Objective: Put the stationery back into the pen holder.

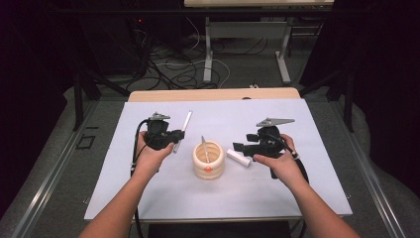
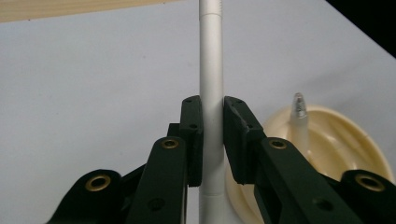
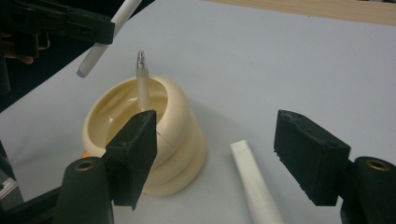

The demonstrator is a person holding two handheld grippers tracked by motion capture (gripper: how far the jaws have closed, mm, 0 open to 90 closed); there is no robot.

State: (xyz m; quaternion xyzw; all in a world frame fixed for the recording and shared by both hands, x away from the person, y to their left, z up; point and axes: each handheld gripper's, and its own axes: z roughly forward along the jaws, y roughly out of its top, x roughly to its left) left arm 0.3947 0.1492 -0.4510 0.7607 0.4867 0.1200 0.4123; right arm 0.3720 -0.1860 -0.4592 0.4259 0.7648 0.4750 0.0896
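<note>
A cream ribbed holder (image 1: 208,159) (image 2: 336,149) (image 3: 140,135) stands mid-table with a translucent pen (image 1: 203,148) (image 2: 299,126) (image 3: 142,84) upright inside it. My left gripper (image 1: 171,136) (image 2: 213,135), just left of the holder, is shut on a slim white pen barrel (image 1: 182,131) (image 2: 211,70) (image 3: 102,51) that is lifted off the sheet and points away from me. Right of the holder lies a short white tube (image 1: 239,158) (image 3: 254,186). My right gripper (image 1: 237,147) (image 3: 215,154) hovers over the tube with its jaws wide apart and no pad touching it.
A white sheet (image 1: 148,198) covers the tabletop, and the wooden edge (image 1: 213,94) shows at the far side. Beyond it, cables and metal table legs (image 1: 208,59) stand on the floor.
</note>
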